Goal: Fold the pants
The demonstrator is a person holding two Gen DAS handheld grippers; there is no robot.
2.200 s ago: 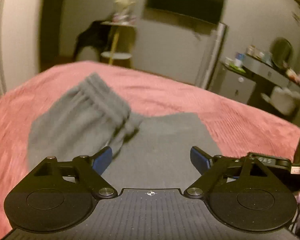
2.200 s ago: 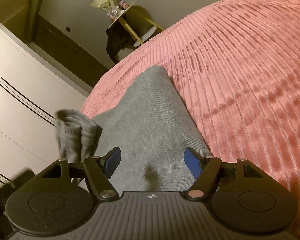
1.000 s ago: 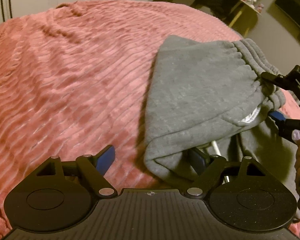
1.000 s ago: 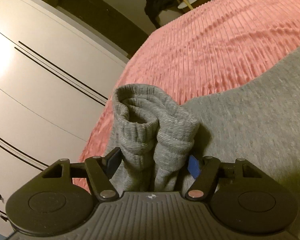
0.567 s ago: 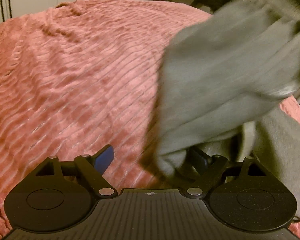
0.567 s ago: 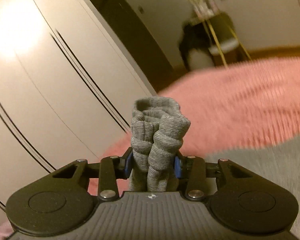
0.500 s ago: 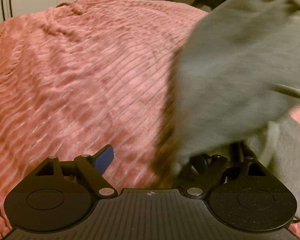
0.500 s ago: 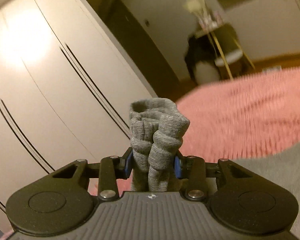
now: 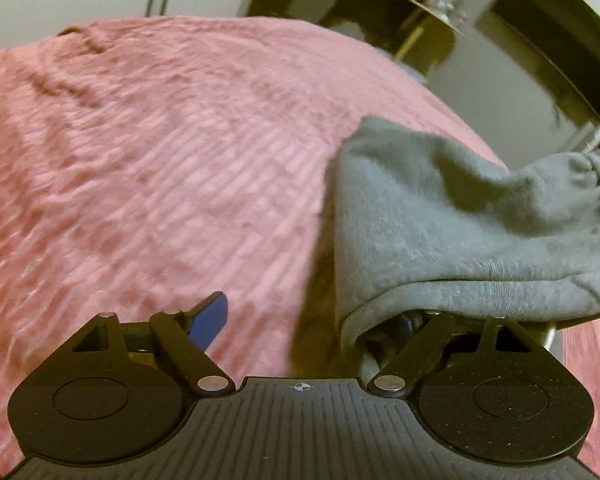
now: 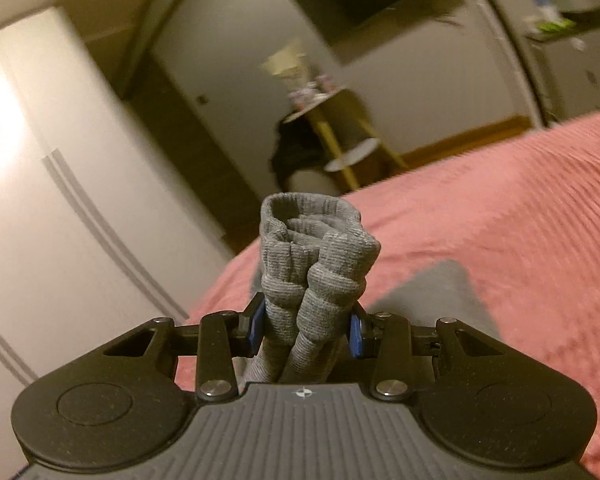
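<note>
Pink ribbed bedspread fills the ground ahead of both tongs, with a white wardrobe off to the left of the right tongs and a small table beyond their tips.

A second ago the right tongs stood wide around the bunched cuffs of the grey pants; now they are closed narrow on that bundle, which stands up between the blue pads and pokes out past the tips. Their view has swung from bed and wardrobe up toward the far wall, so the hand has lifted and levelled out, pointing across the bed rather than down at it. Part of the pants lies flat on the spread, right of and beyond the tips.

The left tongs stand wide. Their left pad is bare over the spread, while the right finger is under the draped edge of the pants, its pad barely seen. The cloth, blurred and swinging half a second ago, now hangs calmer, its gathered waistband far right of the tips. This hand is low and tilted down toward the bed.

By my reading, the leg ends are being carried toward the waistband for a lengthwise fold; nothing is laid down yet.
</note>
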